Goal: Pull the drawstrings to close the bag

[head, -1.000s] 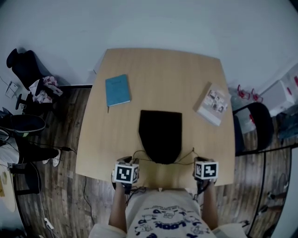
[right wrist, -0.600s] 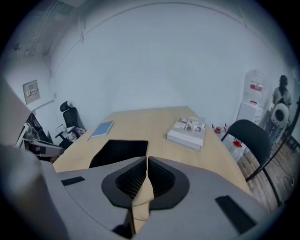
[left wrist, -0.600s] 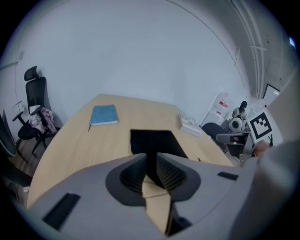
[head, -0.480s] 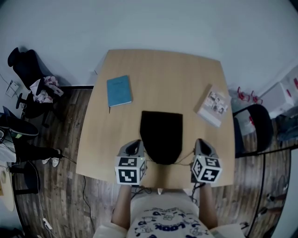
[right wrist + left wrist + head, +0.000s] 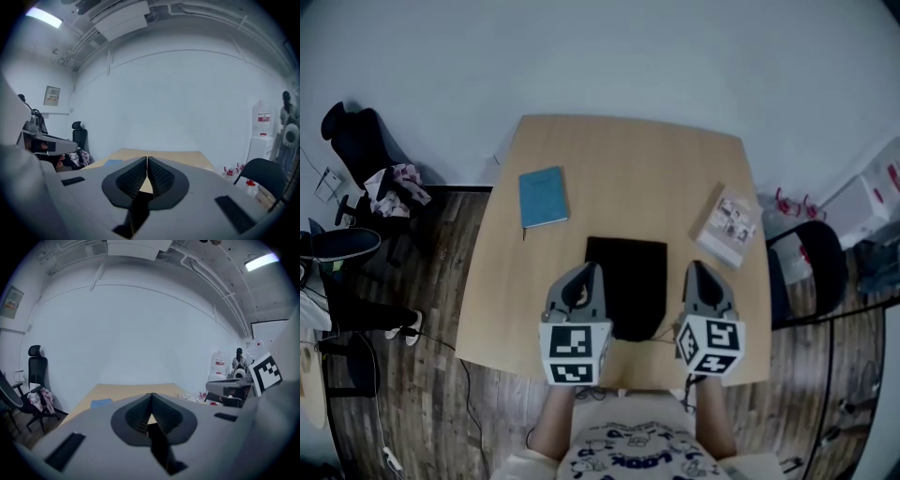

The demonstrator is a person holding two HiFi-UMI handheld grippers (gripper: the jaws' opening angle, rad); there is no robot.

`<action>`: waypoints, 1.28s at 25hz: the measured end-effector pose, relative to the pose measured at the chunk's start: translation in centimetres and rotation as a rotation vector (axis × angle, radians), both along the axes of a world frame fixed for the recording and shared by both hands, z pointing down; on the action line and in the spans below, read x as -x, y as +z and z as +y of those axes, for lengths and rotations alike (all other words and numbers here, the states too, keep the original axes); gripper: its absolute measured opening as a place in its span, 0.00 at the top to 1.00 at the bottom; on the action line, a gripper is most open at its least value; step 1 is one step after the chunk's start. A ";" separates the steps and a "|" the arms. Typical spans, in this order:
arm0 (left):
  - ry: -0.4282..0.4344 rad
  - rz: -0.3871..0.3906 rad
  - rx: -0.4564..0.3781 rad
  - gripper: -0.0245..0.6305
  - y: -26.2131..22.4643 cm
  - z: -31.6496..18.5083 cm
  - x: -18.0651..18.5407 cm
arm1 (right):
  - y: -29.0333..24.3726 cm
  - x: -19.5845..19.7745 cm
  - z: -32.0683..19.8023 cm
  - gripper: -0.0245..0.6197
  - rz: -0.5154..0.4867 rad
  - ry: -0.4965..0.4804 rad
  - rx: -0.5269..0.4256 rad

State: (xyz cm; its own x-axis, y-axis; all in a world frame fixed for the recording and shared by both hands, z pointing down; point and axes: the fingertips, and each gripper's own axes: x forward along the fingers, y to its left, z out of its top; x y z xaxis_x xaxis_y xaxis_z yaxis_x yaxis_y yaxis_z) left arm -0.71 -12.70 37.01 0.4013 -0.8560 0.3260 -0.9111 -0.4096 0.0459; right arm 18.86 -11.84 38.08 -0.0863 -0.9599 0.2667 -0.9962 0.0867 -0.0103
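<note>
Holding them over the near side of the tabletop [image 5: 619, 159], you have the left tongs [image 5: 584, 272] and the right tongs [image 5: 699, 272] both squeezed shut. Whether a string is pinched inside is too small to tell. The black bag [image 5: 626, 281] lies flat on the tabletop between them, a thin drawstring [image 5: 662, 335] trailing from its near end.

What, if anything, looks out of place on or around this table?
Nothing spilled or damaged. The booklet lies askew near the right edge of the table, and clothes are heaped on a chair left of it. The black bag lies flat.
</note>
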 end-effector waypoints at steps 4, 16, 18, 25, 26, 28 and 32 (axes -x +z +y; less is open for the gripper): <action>-0.003 0.005 -0.051 0.96 -1.4 0.0 0.1 | -1.0 -0.1 0.2 0.95 -0.007 -0.004 -0.034; -0.029 -0.008 -0.111 0.96 -2.5 0.0 0.4 | -2.0 -0.6 0.6 0.95 -0.017 0.012 -0.069; -0.033 -0.008 -0.111 0.96 -2.5 0.0 0.5 | -2.0 -0.7 0.7 0.95 -0.019 0.013 -0.073; -0.040 -0.015 -0.115 0.96 -2.6 -0.2 0.6 | -2.0 -1.2 0.5 0.95 -0.013 0.022 -0.078; -0.039 -0.018 -0.116 0.96 -2.6 -0.2 0.6 | -2.0 -1.3 0.4 0.95 -0.012 0.020 -0.079; -0.038 -0.023 -0.117 0.96 -2.6 -0.2 0.5 | -1.7 -1.6 0.4 0.95 -0.015 0.026 -0.075; -0.041 -0.027 -0.114 0.96 -2.6 -0.3 0.5 | -1.7 -1.9 0.3 0.95 -0.007 0.029 -0.072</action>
